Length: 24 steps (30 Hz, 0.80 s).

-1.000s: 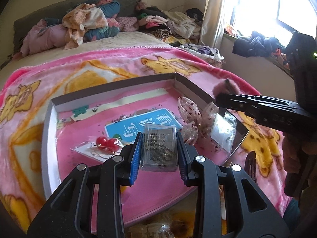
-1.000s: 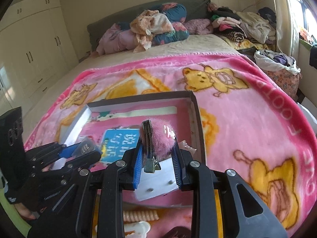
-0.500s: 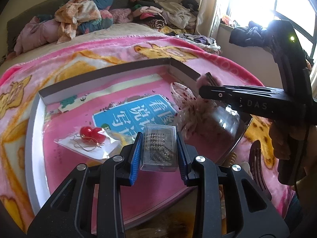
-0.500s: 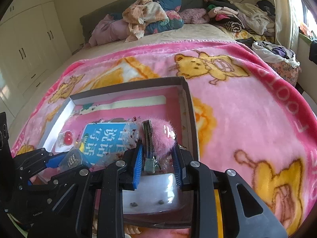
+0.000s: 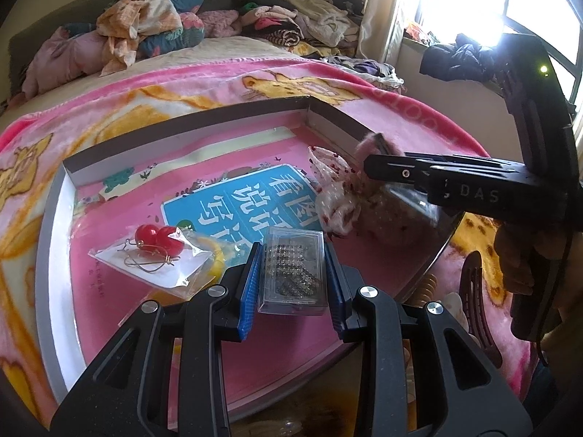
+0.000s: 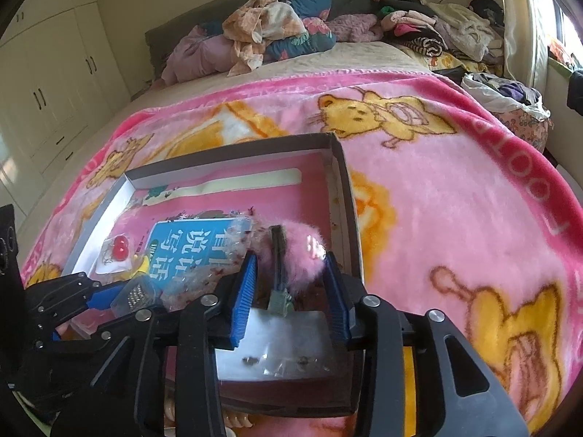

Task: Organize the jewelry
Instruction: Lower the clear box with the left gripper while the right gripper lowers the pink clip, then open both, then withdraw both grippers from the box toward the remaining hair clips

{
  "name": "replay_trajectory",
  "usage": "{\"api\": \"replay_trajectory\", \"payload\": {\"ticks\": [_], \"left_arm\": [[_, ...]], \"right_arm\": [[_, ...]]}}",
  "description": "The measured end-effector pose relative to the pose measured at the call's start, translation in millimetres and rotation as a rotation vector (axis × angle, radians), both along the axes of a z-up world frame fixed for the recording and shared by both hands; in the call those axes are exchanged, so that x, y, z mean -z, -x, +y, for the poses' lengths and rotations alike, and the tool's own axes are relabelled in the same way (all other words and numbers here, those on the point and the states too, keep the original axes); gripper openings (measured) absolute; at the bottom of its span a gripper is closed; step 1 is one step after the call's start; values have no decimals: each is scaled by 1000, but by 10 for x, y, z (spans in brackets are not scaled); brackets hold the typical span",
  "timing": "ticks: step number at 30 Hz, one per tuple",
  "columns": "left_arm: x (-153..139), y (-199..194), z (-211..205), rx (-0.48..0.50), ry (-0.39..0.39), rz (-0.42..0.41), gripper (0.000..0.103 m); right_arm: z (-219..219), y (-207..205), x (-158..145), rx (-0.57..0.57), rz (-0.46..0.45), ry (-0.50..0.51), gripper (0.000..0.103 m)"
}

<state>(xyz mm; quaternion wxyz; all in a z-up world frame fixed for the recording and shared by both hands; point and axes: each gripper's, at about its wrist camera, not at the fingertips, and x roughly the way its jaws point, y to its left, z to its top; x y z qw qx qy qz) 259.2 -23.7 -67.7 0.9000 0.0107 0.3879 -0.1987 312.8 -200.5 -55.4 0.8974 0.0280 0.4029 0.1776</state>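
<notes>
My left gripper (image 5: 293,284) is shut on a clear plastic case of small studs (image 5: 293,273) and holds it low over the pink box (image 5: 54,218). My right gripper (image 6: 289,287) is shut on a fluffy pink hair clip (image 6: 298,247) over the box's right side. The right gripper also shows in the left wrist view (image 5: 368,165), and the left one in the right wrist view (image 6: 120,300). A bag with red cherry earrings (image 5: 156,255) and a sheer spotted bow (image 5: 335,196) lie in the box.
A blue and pink book (image 5: 237,196) lines the box floor. A clear bag with small studs (image 6: 277,349) lies at the box's near right corner. A dark comb clip (image 5: 473,291) lies on the pink blanket (image 6: 455,200) outside the box. Clothes (image 6: 277,32) pile at the bed's head.
Both grippers have come down closer to the box floor, each still holding its item. The right gripper has moved left, over the spotted bow.
</notes>
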Motion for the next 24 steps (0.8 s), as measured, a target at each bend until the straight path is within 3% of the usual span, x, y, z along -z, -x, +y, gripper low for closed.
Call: {"api": "replay_trajectory", "payload": {"ticks": [12, 19, 24], "left_arm": [[-6, 5, 19, -9, 1, -5, 25], [-123, 92, 63, -28, 14, -32, 37], [-186, 168, 83, -50, 24, -50, 45]], "right_arm": [[-16, 246, -147, -4, -49, -3, 47], [-32, 501, -294, -10, -110, 9, 56], [-70, 673, -375, 1, -134, 3, 57]]}}
